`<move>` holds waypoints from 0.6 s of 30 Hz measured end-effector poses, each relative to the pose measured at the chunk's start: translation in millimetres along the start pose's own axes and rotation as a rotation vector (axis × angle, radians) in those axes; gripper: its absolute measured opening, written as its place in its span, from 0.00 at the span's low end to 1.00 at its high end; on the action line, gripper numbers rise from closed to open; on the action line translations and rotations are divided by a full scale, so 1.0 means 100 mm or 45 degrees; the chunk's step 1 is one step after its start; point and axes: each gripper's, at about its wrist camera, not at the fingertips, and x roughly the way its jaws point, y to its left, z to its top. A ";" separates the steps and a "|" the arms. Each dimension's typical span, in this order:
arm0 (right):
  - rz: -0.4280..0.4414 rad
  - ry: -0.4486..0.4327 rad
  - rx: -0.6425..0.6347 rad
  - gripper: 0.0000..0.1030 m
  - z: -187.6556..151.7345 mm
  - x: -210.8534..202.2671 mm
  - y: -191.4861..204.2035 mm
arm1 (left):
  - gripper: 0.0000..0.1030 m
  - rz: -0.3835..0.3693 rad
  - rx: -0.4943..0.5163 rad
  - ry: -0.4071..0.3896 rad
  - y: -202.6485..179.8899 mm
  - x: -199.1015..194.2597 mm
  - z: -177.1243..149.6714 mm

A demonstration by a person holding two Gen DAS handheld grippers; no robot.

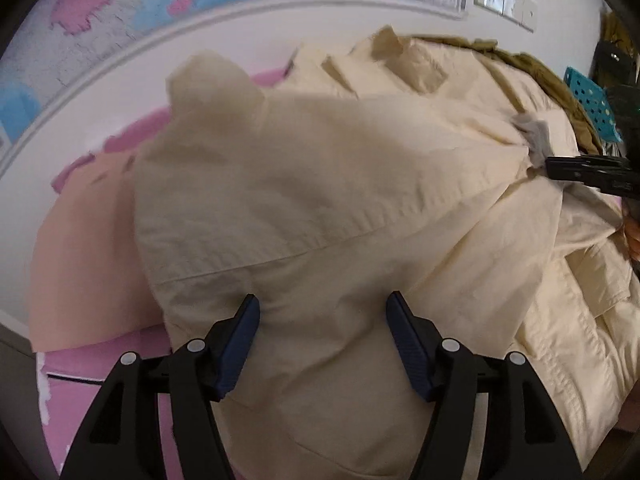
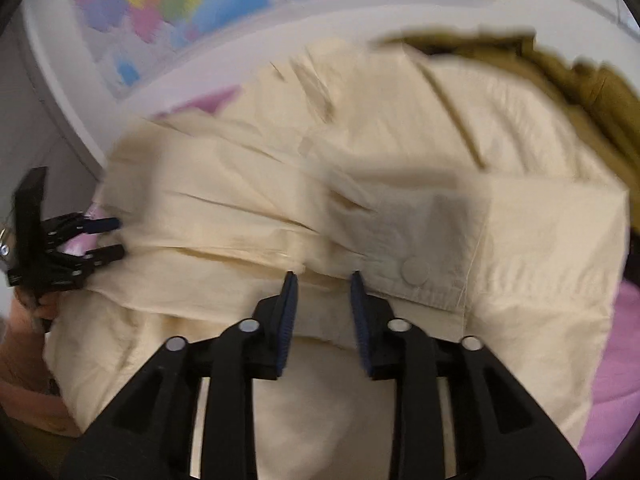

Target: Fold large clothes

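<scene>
- Hanging along the wall at eleven o'clock in both views: a coloured map (image 1: 132, 4), blurred in the right wrist view.
- Lying beneath everything: a pink surface (image 1: 76, 364), showing at eight o'clock in the left wrist view and at four o'clock in the right wrist view; table or bed, cannot tell which.
- Resting at nine o'clock in the left wrist view: a peach cushion-like shape (image 1: 84, 264), partly tucked under the cloth.
- Spreading across the middle of both views: a cream shirt (image 1: 320, 184), rumpled, one seamed panel lying over the rest, its upper flap casting shade.
- Hovering at six o'clock in the left wrist view: the left tongs (image 1: 323, 312), standing wide apart over the shirt, blue pads (image 1: 240, 344) clear of the fabric between them, gripping nothing.
- Showing again at nine o'clock in the right wrist view: the same left tongs, parted at the shirt's edge, with part of a hand just below.
- Hovering at six o'clock in the right wrist view: the right tongs (image 2: 323, 280), partly parted, tips just at a folded hem, nothing pinched between them.
- Sitting just right of those tips: a round snap button (image 2: 414, 270) on a grey-shaded placket.
- Entering at three o'clock in the left wrist view: the right tongs, tips at a bunched fold near a grey label (image 1: 534, 132).
- Lying at one o'clock behind the shirt: an olive garment (image 2: 592, 92).
- Standing at two o'clock in the left wrist view: a teal perforated panel (image 1: 588, 104).
</scene>
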 end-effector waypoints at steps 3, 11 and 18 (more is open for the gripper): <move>0.122 -0.039 -0.092 0.49 -0.11 -0.30 0.22 | 0.61 -0.018 0.041 -0.095 -0.06 -0.29 -0.07; 0.301 0.219 -0.338 0.46 -0.72 -0.17 1.03 | 0.65 -0.118 0.129 -0.195 -0.46 -0.68 -0.31; 0.106 0.216 -0.341 0.05 -0.76 0.16 1.15 | 0.65 -0.149 0.074 -0.183 -0.50 -0.68 -0.52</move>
